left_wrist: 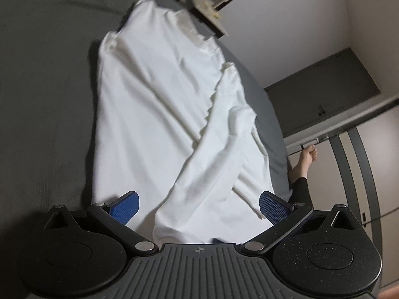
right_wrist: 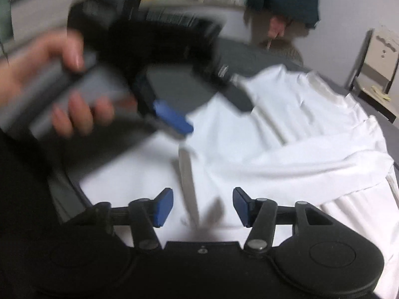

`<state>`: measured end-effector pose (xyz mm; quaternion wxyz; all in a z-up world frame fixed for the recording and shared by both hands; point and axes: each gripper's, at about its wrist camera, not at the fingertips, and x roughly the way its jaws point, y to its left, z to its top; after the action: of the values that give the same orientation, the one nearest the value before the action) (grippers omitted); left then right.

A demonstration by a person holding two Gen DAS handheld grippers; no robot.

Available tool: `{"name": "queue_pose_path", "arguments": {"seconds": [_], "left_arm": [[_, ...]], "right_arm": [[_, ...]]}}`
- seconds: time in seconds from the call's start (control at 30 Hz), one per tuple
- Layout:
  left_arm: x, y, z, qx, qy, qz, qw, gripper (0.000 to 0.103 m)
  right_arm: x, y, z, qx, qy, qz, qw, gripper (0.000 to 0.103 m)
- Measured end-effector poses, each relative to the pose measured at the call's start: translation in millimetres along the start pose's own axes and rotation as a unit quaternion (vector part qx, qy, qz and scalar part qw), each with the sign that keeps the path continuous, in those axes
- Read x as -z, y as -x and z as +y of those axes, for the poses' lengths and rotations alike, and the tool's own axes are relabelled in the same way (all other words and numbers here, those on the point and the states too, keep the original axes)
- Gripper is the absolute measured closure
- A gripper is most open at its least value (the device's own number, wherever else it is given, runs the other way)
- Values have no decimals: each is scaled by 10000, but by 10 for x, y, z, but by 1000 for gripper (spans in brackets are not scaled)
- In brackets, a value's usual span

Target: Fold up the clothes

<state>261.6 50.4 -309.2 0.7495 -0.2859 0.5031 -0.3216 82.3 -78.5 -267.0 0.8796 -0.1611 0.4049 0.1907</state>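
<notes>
- White garment [left_wrist: 159, 104]: one, a long-sleeved top lying flat on the grey bed surface [left_wrist: 45, 74], one sleeve [left_wrist: 219, 134] folded across the body.
- Left gripper [left_wrist: 199, 205]: jaws wide apart, pads either side of the near cloth, nothing clamped; also visible in the right wrist view [right_wrist: 172, 117], blurred, carried by the person's hand [right_wrist: 57, 84].
- Right gripper [right_wrist: 202, 205]: jaws apart over the garment's near edge, nothing between the pads.
- Risk: the crossed sleeve is likely to slide off if a pad drags over it rather than pinching it.
- Risk: closing too shallow probably catches one layer only, leaving the fold crooked.
- Risk: the two grippers are near each other; a collision seems possible.
- Count: one garment, two grippers, four blue pads, one bare foot [left_wrist: 305, 159] beside the bed.
</notes>
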Motion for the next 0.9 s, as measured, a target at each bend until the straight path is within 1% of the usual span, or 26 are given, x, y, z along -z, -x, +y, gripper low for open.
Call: {"name": "queue_pose_path", "arguments": {"seconds": [0.03,0.1,0.13,0.17,0.2,0.23,0.27,0.3,0.33,0.37,0.43,0.5,0.57,0.6,0.63,0.67,0.73,0.8,0.9], "left_arm": [[10,-23,7,-19,-7,36,10000,0],[66,-26,5,-108,-101,45,9999,0],[97,-23,3,-156,-152,47,9998,0],[110,-22,-9,-204,-218,9,9996,0],[107,-5,-14,-198,-241,-40,9995,0],[101,18,-15,-174,-248,-89,9995,0],[95,41,-16,-149,-255,-138,9995,0],[97,43,-11,-157,-245,-115,9995,0],[101,37,-3,-175,-228,-67,9996,0],[105,32,5,-193,-212,-20,9996,0],[113,21,21,-230,-180,74,9995,0],[143,-4,-10,-365,-330,147,9987,0],[143,32,-38,-342,-406,-24,9986,0],[142,53,-50,-319,-437,-120,9985,0],[140,74,-63,-296,-467,-217,9982,0],[109,75,-106,-281,-597,-282,9974,0],[26,64,-211,-256,-923,-391,9946,0],[-56,53,-316,-231,-1248,-500,9907,0],[-220,-165,-463,-223,-1677,-336,9850,0]], "right_arm": [[-1,-60,43,119,108,81,9998,69],[1,-121,95,338,236,82,9991,71],[10,-143,108,417,280,59,9987,76],[13,-146,102,413,269,42,9988,82],[11,-139,88,367,232,34,9991,94],[-2,-103,65,265,134,-32,9996,98],[-14,-26,38,88,6,-185,9998,98],[-28,69,12,-142,-105,-366,9992,100],[-44,167,-14,-389,-210,-545,9975,101],[-56,220,-13,-544,-248,-637,9962,101],[-65,234,22,-668,-236,-662,9953,101],[-47,164,57,-622,-216,-567,9962,101],[-20,106,32,-696,-383,-420,9960,100],[-8,121,0,-700,-517,-419,9953,88],[-2,166,-30,-633,-626,-485,9948,66],[8,216,-57,-528,-666,-558,9948,59],[37,296,-113,-310,-666,-624,9953,59],[71,308,-168,-169,-628,-507,9966,60],[112,239,-211,-228,-679,-328,9969,63]]}}
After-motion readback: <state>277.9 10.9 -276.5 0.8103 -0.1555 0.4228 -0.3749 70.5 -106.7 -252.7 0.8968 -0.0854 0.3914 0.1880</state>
